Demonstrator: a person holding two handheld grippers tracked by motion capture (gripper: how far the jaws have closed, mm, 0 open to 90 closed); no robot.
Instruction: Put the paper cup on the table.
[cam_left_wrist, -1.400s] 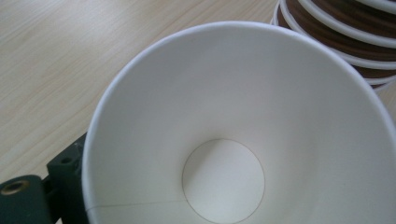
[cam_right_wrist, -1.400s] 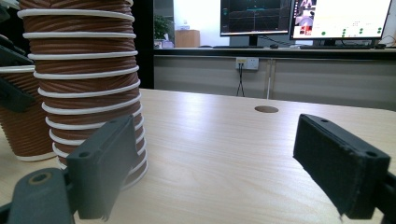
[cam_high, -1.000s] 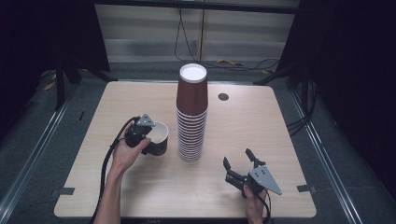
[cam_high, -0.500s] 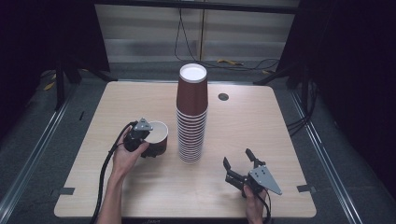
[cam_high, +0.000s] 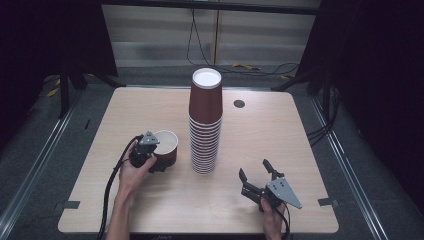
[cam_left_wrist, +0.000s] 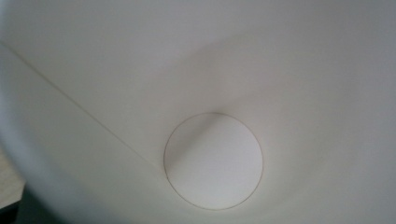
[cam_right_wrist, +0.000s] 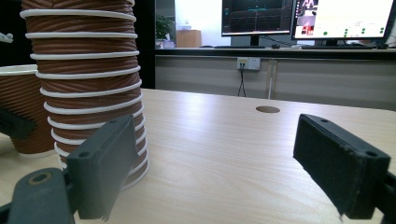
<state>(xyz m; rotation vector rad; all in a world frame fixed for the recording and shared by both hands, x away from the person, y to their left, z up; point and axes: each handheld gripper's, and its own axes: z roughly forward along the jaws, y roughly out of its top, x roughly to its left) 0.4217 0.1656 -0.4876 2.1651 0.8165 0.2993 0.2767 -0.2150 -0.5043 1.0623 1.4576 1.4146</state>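
A single brown ribbed paper cup (cam_high: 170, 153) stands upright on the table, left of a tall stack of the same cups (cam_high: 205, 125). My left gripper (cam_high: 156, 149) sits at the cup's near rim, and its jaws have just been closing with the cup's wall between them. The left gripper view looks down into the cup's white inside (cam_left_wrist: 212, 161). My right gripper (cam_high: 254, 168) rests low at the front right, open and holding nothing. In the right gripper view the right gripper (cam_right_wrist: 215, 140) points past the stack (cam_right_wrist: 84, 70), with the single cup (cam_right_wrist: 23, 112) behind at the left.
The light wooden table (cam_high: 280, 125) has a round cable hole (cam_high: 239, 103) behind the stack. A black cable trails from the left gripper off the front edge. Dark floor and rails surround the table. Monitors (cam_right_wrist: 303, 18) stand far behind it.
The left gripper has come down a little onto the cup's rim and closed on its wall. The cup, the stack and the right gripper have stayed in place.
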